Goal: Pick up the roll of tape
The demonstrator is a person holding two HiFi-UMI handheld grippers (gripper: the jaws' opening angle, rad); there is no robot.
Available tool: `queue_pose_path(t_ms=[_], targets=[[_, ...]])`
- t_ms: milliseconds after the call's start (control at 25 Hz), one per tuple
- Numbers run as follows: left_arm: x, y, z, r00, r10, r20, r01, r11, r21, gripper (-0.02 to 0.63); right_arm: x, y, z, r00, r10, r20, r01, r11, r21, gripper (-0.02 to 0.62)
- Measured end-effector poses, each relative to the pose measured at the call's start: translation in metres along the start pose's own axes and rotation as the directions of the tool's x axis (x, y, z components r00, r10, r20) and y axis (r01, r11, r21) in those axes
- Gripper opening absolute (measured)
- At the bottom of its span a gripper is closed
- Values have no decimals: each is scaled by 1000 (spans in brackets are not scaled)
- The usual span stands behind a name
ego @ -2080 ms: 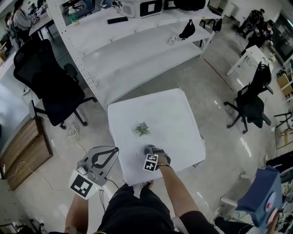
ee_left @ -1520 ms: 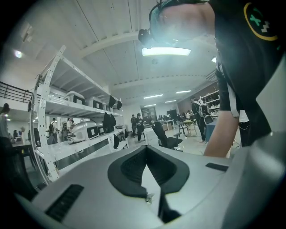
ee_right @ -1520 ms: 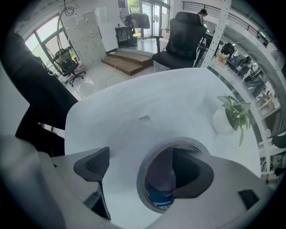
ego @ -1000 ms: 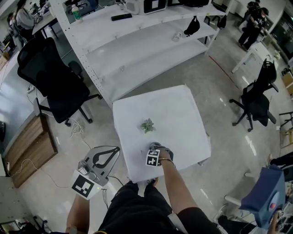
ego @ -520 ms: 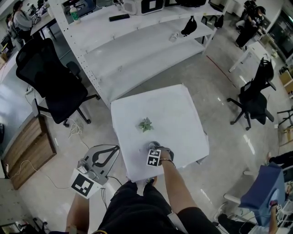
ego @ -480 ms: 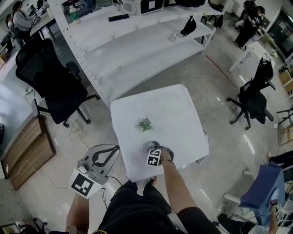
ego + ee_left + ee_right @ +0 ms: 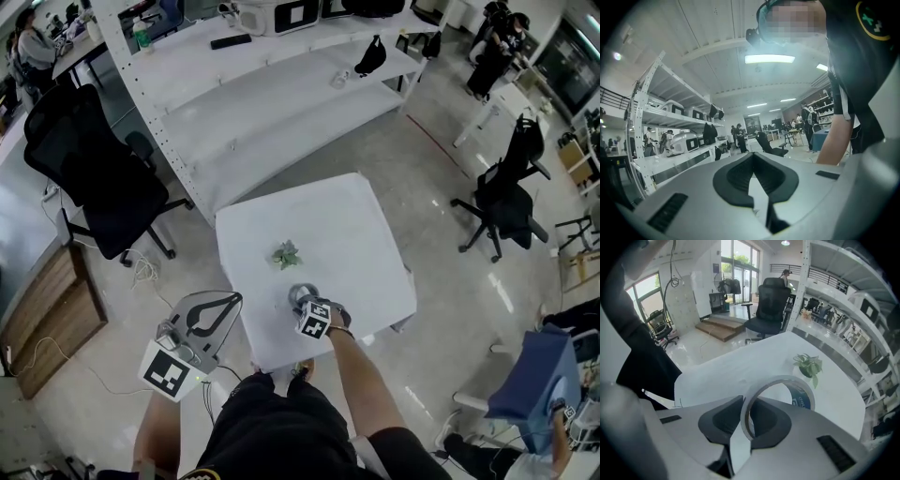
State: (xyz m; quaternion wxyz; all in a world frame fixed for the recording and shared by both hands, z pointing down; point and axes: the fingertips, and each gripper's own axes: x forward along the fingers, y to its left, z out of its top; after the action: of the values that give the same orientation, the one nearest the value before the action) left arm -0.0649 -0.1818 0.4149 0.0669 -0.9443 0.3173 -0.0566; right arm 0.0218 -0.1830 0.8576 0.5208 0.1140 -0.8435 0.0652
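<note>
Tape roll [image 7: 801,398] lower rim hidden between right gripper [image 7: 746,414] jaws

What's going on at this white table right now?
A person has a hand-held gripper in each hand. The right hand-held gripper is closing its jaws on the band of the roll of tape, held upright between them at the near part of the white table. The left hand-held gripper hangs beside the table, shut and empty. A small plant sits farther back on the table.

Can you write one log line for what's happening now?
right gripper: jaws closing on roll of tape | left gripper: shut, empty
</note>
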Motion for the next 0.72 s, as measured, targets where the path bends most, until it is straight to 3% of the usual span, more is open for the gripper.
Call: queue_pose_path(t_ms=[280,720], targets=[[3,-5,8,999,-18,35,18,1000,10,17,-50,-10,20,982,-97,162,82,992,98,69],[15,-15,13,996,-58,61,56,998,41,17,-152,-31,71,876,-272,399,219,960,176,69]])
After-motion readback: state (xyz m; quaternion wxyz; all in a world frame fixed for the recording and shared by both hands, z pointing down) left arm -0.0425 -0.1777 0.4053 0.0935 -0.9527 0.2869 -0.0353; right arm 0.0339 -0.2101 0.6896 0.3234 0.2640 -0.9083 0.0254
